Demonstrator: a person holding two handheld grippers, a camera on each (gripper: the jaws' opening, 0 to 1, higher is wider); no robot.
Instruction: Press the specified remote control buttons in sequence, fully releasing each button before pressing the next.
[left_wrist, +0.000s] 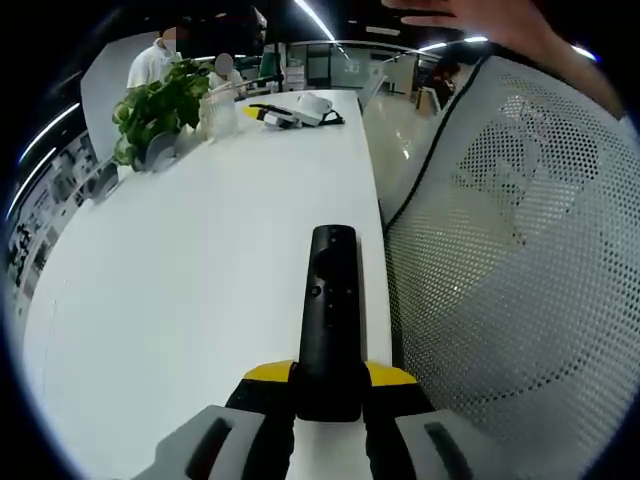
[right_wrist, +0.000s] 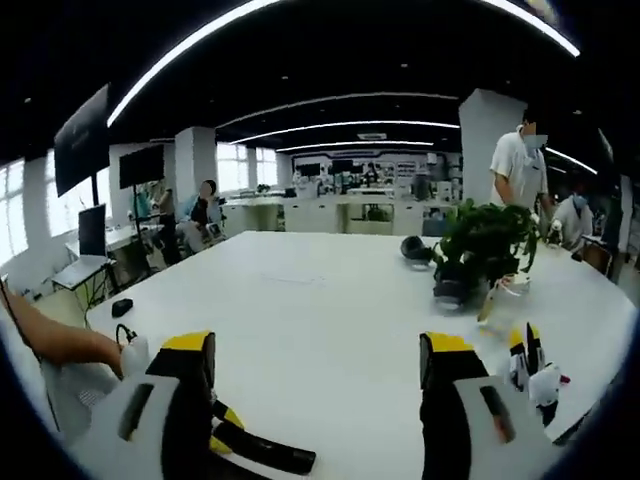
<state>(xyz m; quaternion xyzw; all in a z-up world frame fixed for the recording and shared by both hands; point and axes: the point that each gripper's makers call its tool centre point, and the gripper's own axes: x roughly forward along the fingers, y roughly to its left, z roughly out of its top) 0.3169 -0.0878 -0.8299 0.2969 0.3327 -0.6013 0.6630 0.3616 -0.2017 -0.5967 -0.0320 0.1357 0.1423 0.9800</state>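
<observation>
In the left gripper view the left gripper (left_wrist: 328, 400) has its yellow-tipped fingers (left_wrist: 268, 373) closed on the near end of the black remote control (left_wrist: 332, 310), which lies flat on the white tabletop (left_wrist: 180, 280) close to its edge, beside a white mesh chair back (left_wrist: 520, 250). The remote's long axis runs straight away from the gripper, button face up and far end pointing toward the potted plant (left_wrist: 155, 110); it looks light, rigid and smooth, so holding the lower end keeps the buttons free. In the right gripper view the right gripper (right_wrist: 315, 365) is empty above the tabletop, fingers spread wide.
</observation>
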